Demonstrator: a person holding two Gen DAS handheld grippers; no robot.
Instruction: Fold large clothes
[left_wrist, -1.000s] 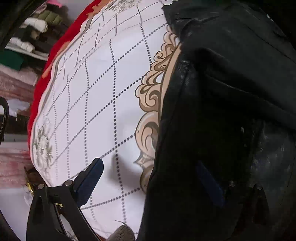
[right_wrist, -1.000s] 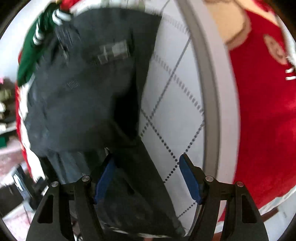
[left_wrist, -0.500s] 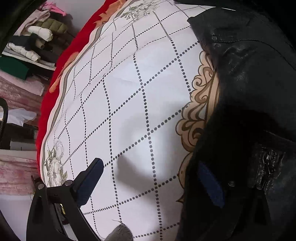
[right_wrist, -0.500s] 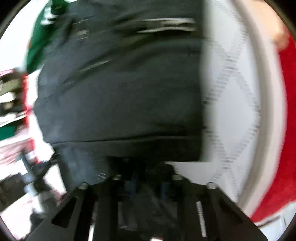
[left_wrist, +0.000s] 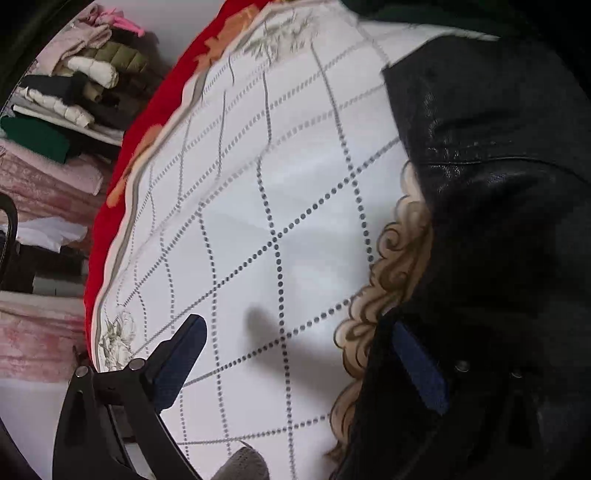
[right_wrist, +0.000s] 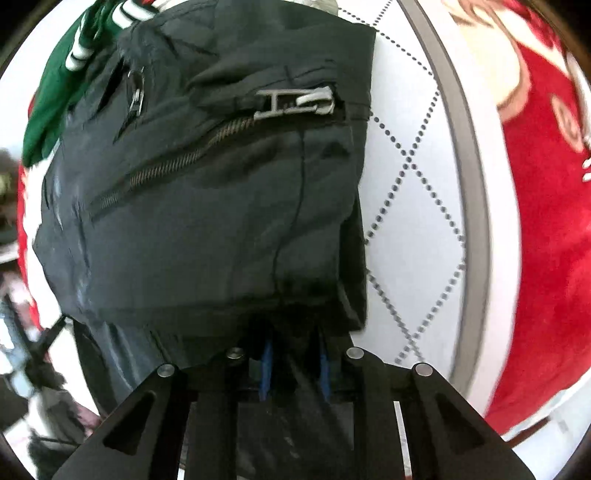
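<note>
A black leather jacket (left_wrist: 498, 229) lies on a white bedspread with a dotted diamond pattern (left_wrist: 258, 192); it fills the right of the left wrist view. My left gripper (left_wrist: 295, 354) is open, its left finger over bare bedspread, its right finger (left_wrist: 417, 365) at the jacket's edge. In the right wrist view the jacket (right_wrist: 221, 206) is folded over, zipper and pull tab showing. My right gripper (right_wrist: 293, 365) is shut on the jacket's near edge, its blue pads close together under the fabric.
A red blanket border (left_wrist: 122, 206) runs along the bed's left side and shows at the right in the right wrist view (right_wrist: 546, 221). Folded clothes fill shelves (left_wrist: 74, 96) beyond it. A green garment with white stripes (right_wrist: 62, 81) lies past the jacket.
My right gripper has closed on the jacket's edge and carried it up and over, so the folded jacket now fills its view. My left gripper stayed open and shifted left off the jacket.
</note>
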